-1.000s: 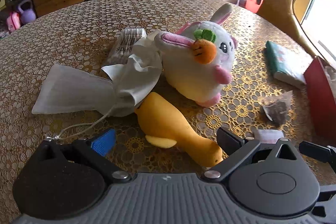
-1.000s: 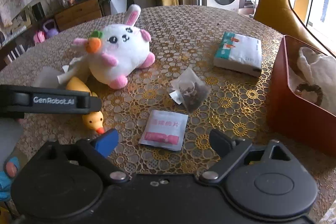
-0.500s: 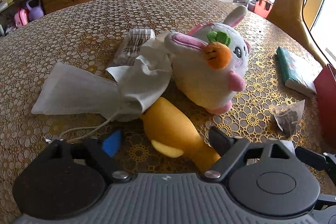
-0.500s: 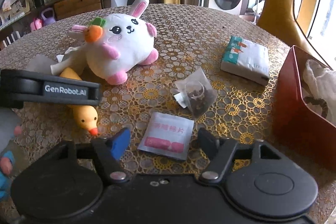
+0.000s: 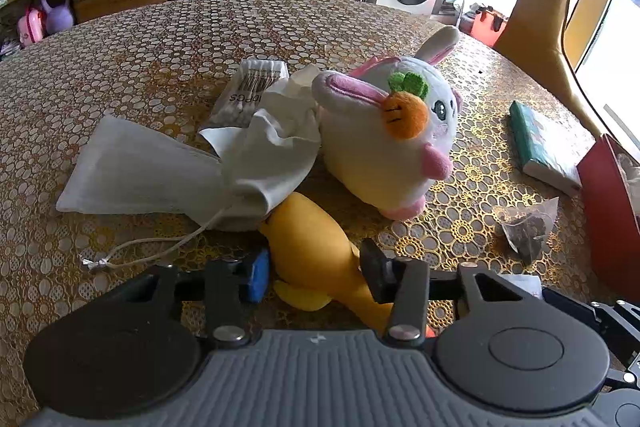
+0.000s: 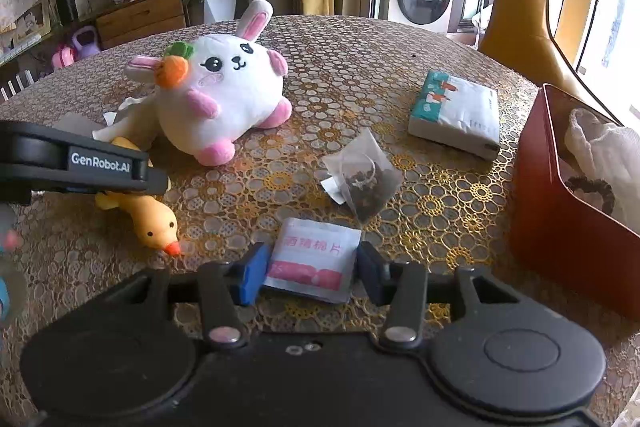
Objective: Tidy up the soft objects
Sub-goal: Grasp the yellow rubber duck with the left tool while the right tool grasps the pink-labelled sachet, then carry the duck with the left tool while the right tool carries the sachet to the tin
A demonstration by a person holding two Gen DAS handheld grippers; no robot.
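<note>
Left wrist view: the left tool point(image 5: 314, 269), jaws just closing, straddles the yellow rubber duck point(image 5: 316, 251) low in the frame, pads seemingly touching it. Right wrist view: the right tool point(image 6: 310, 273), also closing, brackets the alcohol-pad sachet point(image 6: 314, 253) flat on the desk point(image 6: 360, 59) at lower centre, pads at its edges.

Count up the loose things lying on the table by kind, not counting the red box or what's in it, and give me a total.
Soft toys: 2, the white bunny plush and the yellow duck
Cloth drawstring bags: 1
Flat sachets: 1, pink and white
Tea bags: 1
Tissue packs: 1
Cotton swab packs: 1
Total: 7
</note>
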